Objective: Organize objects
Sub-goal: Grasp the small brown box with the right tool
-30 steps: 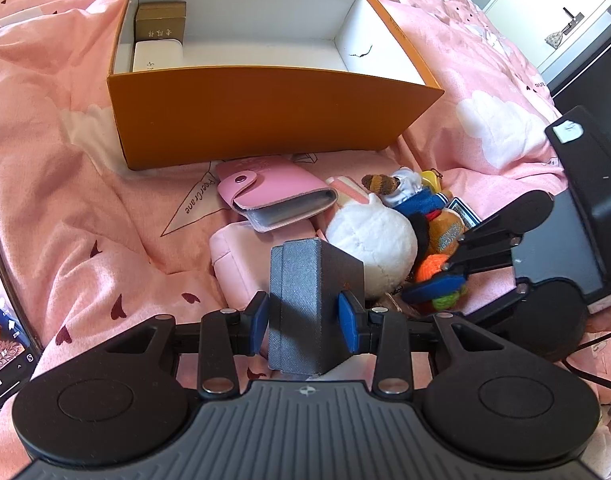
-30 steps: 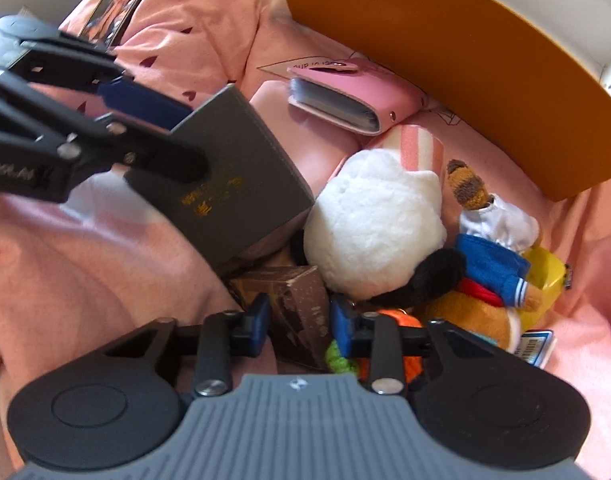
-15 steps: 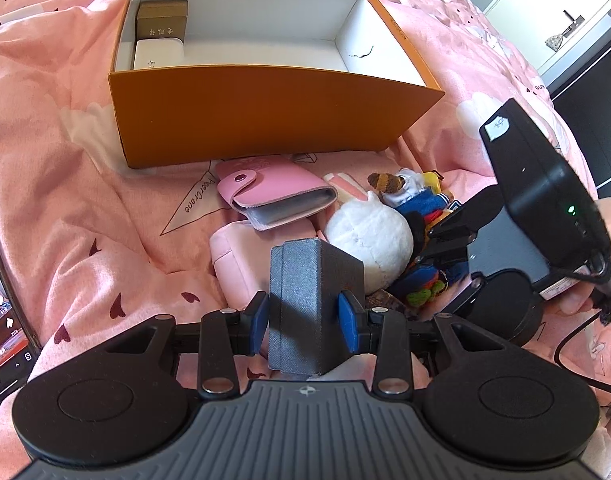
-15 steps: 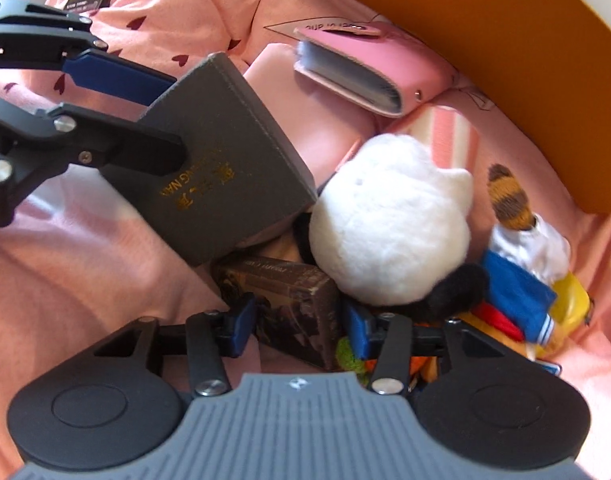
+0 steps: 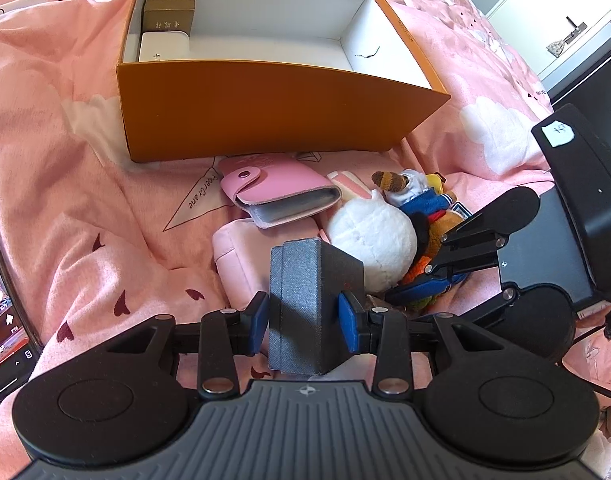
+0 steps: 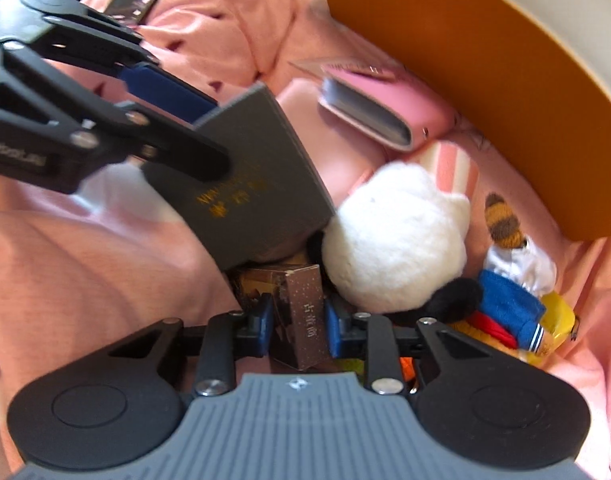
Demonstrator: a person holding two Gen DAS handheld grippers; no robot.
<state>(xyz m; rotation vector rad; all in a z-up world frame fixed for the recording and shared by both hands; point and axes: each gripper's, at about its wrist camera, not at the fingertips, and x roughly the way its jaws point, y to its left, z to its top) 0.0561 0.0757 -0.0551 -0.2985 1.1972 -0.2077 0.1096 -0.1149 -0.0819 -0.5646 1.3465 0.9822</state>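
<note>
A: Pink cotton bedspread with small dark hearts (image 5: pixel 65 184) lies under everything. What sits on it, biggest first?

B: One orange cardboard box with a white inside (image 5: pixel 265 120), open at the top. In its far left corner lie two small packs: one gold-brown carton (image 5: pixel 169 14) and, touching it on the near side, one flat white case (image 5: pixel 164 46).

A: And outside the box?

B: A heap just in front of its near wall. One pale pink padded pouch (image 5: pixel 241 264), with one pink snap-flap card wallet (image 5: pixel 277 196) leaning on it. One round white plush toy (image 5: pixel 371 240) is beside them, and one small plush figure in a blue sailor top with a striped brown tail (image 6: pixel 505 280) lies to its right. At the far left edge one dark phone with a lit screen (image 5: pixel 5 320) shows partly.

A: The grippers?

B: The left gripper (image 5: pixel 305 316) points toward the box, level, its blue pads pinching one upright grey cloth-covered box (image 5: pixel 305 304) by both sides, lifted above the pouch. The right gripper (image 6: pixel 298 328) reaches low into the heap from the right, pads pressed on one small brown carton with printed characters (image 6: pixel 301 320), which stands beneath the grey box and touches the white plush. That view is slightly blurred.
</note>
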